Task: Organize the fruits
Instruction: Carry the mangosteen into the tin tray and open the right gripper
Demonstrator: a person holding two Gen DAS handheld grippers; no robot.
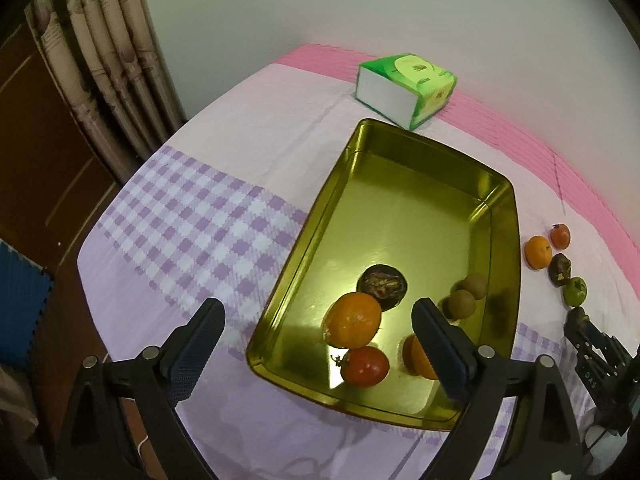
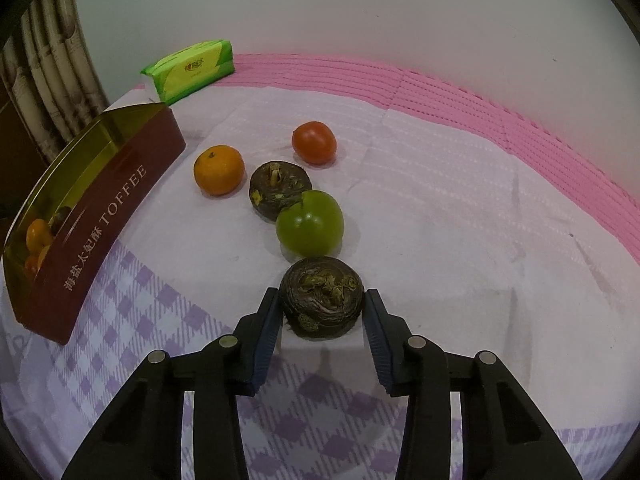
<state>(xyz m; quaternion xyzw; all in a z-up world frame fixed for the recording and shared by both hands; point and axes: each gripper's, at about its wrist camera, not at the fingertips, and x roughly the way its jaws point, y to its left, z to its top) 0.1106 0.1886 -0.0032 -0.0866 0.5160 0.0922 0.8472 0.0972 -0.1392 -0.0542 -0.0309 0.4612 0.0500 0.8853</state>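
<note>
Fruits split in two groups: some in the gold tin tray [image 1: 404, 216], rest loose on the table [image 2: 460, 208] to its right.

In tray, near end: orange [image 1: 353, 320], red tomato [image 1: 366, 366] touching it in front, dark brown wrinkled fruit [image 1: 382, 287] just behind the orange, two small brown round fruits [image 1: 468, 294] side by side near the right wall, and another orange piece [image 1: 418, 356] partly hidden behind the left tool's right finger. Far half of tray is bare metal.

Loose on the cloth, running diagonally: red tomato [image 2: 314, 142] farthest, orange [image 2: 219, 169] to its left, dark wrinkled fruit [image 2: 280, 191], green tomato [image 2: 310, 222] touching it, then a second dark wrinkled fruit [image 2: 322, 296] nearest the right wrist camera.

Right tool [image 2: 322, 312]: narrow, both pads pressed on the sides of that nearest dark fruit, which sits on the cloth just beside the green tomato.

Left tool [image 1: 320, 340]: wide, nothing between fingers, hanging over the tray's near left corner; left finger over the checked cloth, right finger over the tray.

Green tissue pack [image 1: 408, 88] beyond the tray's far end, by the pink mat [image 2: 440, 80]. Tray side reads TOFFEE in the right wrist view. Curtain [image 1: 104, 60] far left.
</note>
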